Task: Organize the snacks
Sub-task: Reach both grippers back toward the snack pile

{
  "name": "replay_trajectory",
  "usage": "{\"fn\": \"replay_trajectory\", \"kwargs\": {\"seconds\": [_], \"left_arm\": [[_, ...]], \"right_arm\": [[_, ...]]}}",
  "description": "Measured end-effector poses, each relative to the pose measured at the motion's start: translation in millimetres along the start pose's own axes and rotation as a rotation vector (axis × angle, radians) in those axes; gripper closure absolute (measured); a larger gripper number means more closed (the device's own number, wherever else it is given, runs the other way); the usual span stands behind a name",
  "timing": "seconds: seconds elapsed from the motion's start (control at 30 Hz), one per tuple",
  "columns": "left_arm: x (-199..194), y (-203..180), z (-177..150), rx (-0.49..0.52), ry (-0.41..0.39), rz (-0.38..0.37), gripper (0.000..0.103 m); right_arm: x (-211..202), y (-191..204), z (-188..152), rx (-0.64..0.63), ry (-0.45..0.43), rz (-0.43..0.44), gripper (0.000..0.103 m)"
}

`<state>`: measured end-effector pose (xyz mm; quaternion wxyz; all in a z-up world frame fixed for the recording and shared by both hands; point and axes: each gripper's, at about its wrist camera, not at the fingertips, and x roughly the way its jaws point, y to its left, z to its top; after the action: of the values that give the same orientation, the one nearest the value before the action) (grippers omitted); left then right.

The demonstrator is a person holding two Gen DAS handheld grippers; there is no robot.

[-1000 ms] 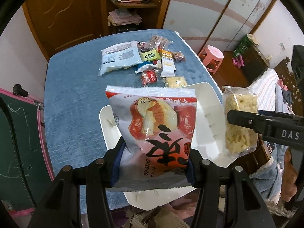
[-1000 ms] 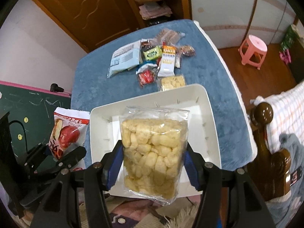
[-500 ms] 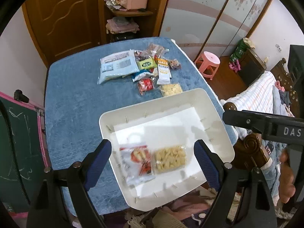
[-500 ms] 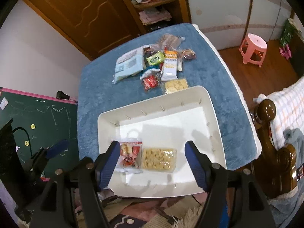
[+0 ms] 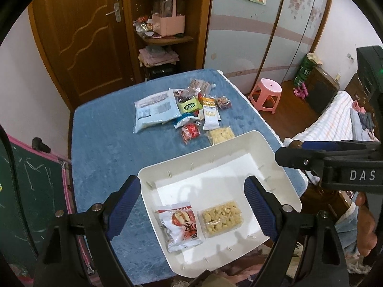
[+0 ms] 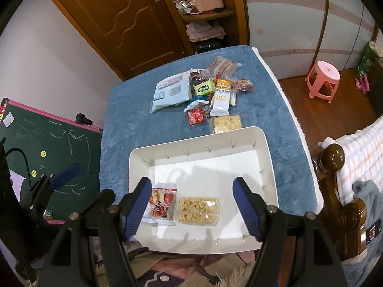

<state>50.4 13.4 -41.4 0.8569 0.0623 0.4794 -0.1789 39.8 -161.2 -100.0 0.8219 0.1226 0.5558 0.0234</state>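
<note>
A white tray (image 5: 210, 181) (image 6: 210, 167) sits at the near end of a blue-covered table. Two bags lie flat and side by side in its near part. One is a red-and-white snack bag (image 5: 179, 224) (image 6: 161, 205), the other a clear bag of yellow puffs (image 5: 221, 217) (image 6: 198, 210). My left gripper (image 5: 191, 184) hangs open above them with nothing between its fingers. My right gripper (image 6: 192, 184) is also open and empty, above the same spot. A pile of several other snack packets (image 5: 186, 110) (image 6: 203, 93) lies at the table's far end.
A clear bag of yellow pieces (image 5: 220, 135) lies against the tray's far rim, with a red packet (image 5: 190, 131) beside it. A green chalkboard (image 6: 47, 143) stands left of the table. A wooden bedpost (image 6: 335, 157) and a pink stool (image 5: 265, 93) are to the right.
Both grippers let go of their bags, which now lie in the tray. The jaws spread wide and both grippers rose away from the tray.
</note>
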Motion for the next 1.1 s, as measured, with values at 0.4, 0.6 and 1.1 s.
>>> {"fn": "replay_trajectory", "kwargs": {"seconds": [0.4,0.6,1.1], "left_arm": [[5.1,0.7,9.4,-0.025,-0.003,0.025,0.015],[19.3,11.6,17.9,-0.092,0.026,0.019,0.015],[58.2,12.8,98.6,-0.159,-0.017,0.068,0.015]], "right_arm": [[1.9,-1.2,1.7,0.006,0.001,-0.002,0.032],[10.5,-6.5,8.9,0.012,0.024,-0.001,0.032],[16.0,-25.4,103.4,-0.032,-0.086,-0.003,0.032]]}}
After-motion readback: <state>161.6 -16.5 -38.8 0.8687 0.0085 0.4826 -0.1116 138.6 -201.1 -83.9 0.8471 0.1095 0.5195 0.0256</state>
